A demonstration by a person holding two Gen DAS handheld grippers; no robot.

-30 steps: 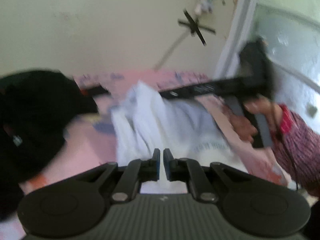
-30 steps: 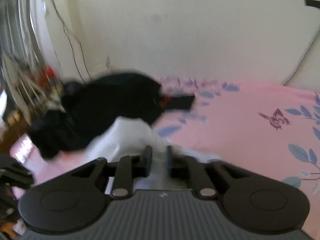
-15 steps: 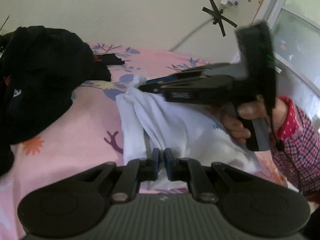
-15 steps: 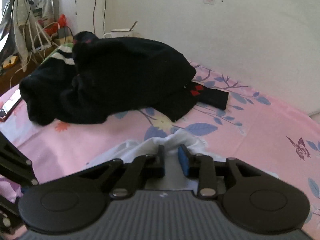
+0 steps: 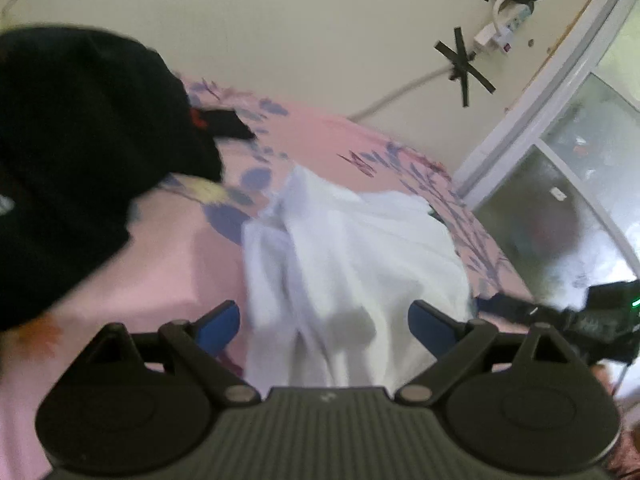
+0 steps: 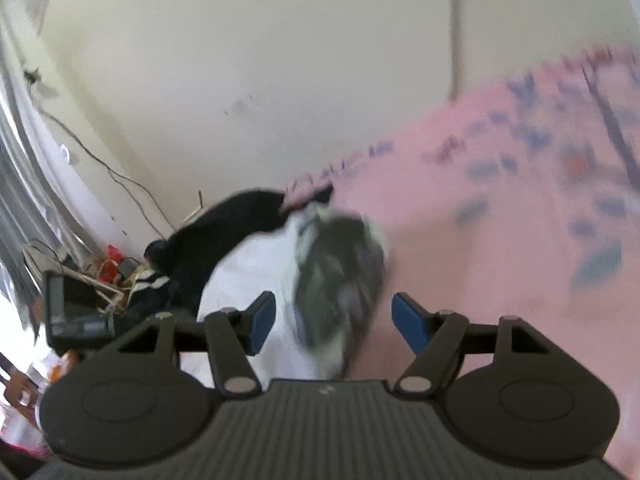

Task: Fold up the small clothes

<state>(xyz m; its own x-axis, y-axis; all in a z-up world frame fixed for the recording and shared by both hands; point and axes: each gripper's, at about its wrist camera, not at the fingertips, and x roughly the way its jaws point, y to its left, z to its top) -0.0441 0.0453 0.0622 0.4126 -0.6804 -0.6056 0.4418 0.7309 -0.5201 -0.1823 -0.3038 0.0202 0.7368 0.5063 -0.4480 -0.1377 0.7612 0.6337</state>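
Nearest in the left wrist view, the left gripper (image 5: 324, 322) has its jaws spread wide and released, blue pads far apart, nothing pinched between them. Just past the jaws lies the white garment (image 5: 352, 256), bunched in soft folds on the pink bedsheet (image 5: 168, 264). The cloth lies between and ahead of the two pads, but neither pad grips it. At the right edge of that view the right gripper (image 5: 568, 320) shows as a dark, blurred shape low beside the garment, a green light on it.

In the right wrist view, the right gripper (image 6: 334, 318) is likewise released, its jaws standing well apart. The white garment (image 6: 256, 276) lies below and ahead of them, with a dark grey printed patch (image 6: 340, 272) on its upper surface, blurred too much to read. The bedsheet (image 6: 500, 216) runs off to the right, pink with blue leaf shapes.

Farther back, a pile of black clothes (image 5: 76, 152) sits on the bed to the left of the white garment, with a small red mark on it; the right wrist view shows the same pile (image 6: 224, 236) beyond the garment. Behind the bed stands a cream wall (image 5: 280, 32) with a power strip (image 5: 508, 4) taped up by black crosses, and a window frame (image 5: 548, 92) at right. No container is discernible; the clutter at the far left of the right wrist view is too blurred to name.
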